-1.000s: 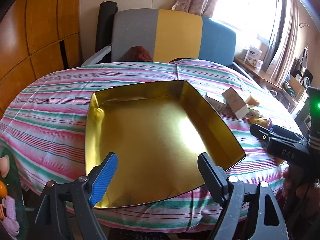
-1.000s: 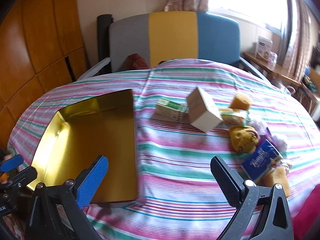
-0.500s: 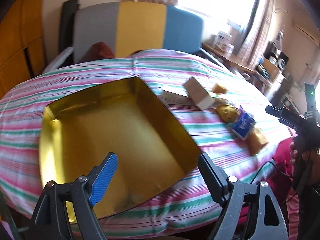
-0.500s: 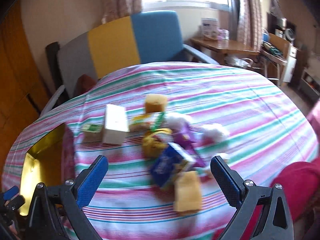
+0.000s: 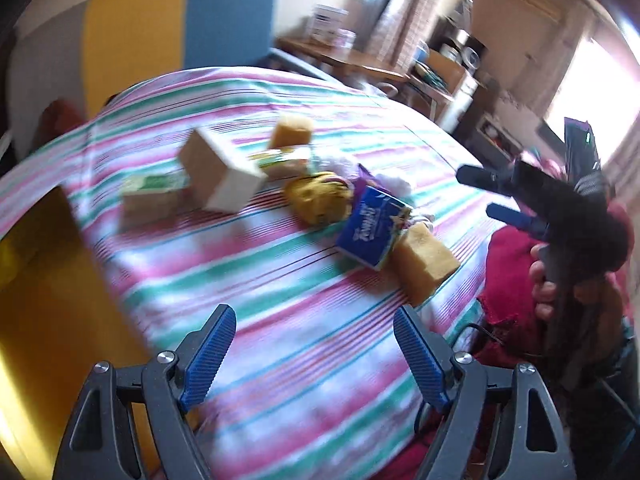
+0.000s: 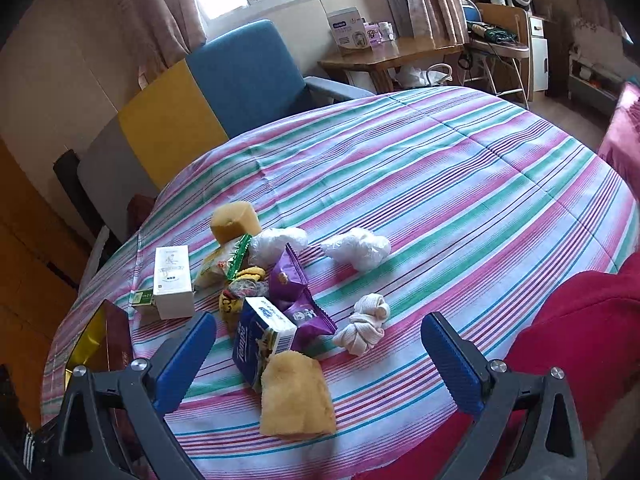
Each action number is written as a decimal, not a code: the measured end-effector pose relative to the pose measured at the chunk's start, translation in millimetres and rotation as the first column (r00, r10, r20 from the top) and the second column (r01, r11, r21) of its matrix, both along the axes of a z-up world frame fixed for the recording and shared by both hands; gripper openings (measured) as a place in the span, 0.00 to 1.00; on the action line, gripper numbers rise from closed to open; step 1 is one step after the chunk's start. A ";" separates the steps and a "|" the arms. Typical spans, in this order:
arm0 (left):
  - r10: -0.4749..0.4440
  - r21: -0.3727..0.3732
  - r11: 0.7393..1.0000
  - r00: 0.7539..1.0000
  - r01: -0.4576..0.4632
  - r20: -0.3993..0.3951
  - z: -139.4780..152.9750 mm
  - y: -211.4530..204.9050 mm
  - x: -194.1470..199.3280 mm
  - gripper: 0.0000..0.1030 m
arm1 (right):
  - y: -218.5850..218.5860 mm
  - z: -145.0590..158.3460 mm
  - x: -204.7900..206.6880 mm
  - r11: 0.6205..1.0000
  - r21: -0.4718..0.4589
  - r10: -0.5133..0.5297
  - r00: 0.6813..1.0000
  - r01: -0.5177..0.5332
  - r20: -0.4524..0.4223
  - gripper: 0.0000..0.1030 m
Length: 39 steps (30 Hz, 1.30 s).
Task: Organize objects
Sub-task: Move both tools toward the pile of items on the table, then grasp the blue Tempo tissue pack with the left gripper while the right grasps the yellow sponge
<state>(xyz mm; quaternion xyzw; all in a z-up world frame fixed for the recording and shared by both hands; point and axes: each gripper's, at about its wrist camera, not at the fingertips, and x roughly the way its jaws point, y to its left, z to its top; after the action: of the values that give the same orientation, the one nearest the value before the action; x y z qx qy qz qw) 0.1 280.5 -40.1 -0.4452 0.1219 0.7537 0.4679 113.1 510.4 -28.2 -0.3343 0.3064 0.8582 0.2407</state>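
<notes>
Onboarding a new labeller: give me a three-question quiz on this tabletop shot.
1. True or false: the right gripper holds the blue tissue pack.
2. What touches the near end of the tissue pack: A) yellow sponge B) white box C) rolled sock?
3. Fill in: the gold tin is ___ of the pile in the right wrist view.

Key: 1 false, jaws open and empty. 2 A. 3 left.

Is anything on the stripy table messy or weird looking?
Yes. The things lie in a jumbled heap, not tidy: the blue tissue pack leans on a yellow sponge, purple wrappers overlap, and the white box sits on a small green box. The gold tin holds nothing that I can see.
</notes>
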 end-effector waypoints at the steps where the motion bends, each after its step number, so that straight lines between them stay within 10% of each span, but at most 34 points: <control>1: -0.017 0.000 1.000 1.000 0.017 -0.005 -3.0 7.5 0.4 0.79 | 1.0 -1.5 0.0 1.000 -0.018 0.003 1.000 -0.003 -0.011 1.00; 20: -0.280 -0.122 0.955 0.958 0.272 -0.055 -63.5 128.5 -8.0 0.68 | 12.2 -10.0 3.5 0.989 -0.140 0.036 0.992 -0.053 -0.120 1.00; 22: -0.287 -0.120 0.952 0.957 0.280 -0.038 -67.4 133.1 -10.2 0.55 | 12.5 -10.1 3.5 0.989 -0.141 0.037 0.992 -0.054 -0.121 1.00; 32: -0.161 -0.056 0.985 0.986 0.163 0.037 -56.6 83.9 -12.9 0.51 | 9.1 -11.8 -5.5 0.989 -0.127 0.072 0.996 -0.079 -0.059 0.99; 39: -0.038 -0.039 0.998 0.999 0.040 0.038 -38.5 33.7 -8.1 0.51 | -12.3 -22.4 -36.1 0.978 -0.075 0.202 0.968 -0.192 0.148 0.81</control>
<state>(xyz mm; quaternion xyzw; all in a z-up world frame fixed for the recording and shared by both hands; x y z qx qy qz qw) -7.9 314.2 -78.7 -0.4658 0.1367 0.7334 0.4759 77.0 498.1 -50.6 -0.4359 0.2777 0.8396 0.1672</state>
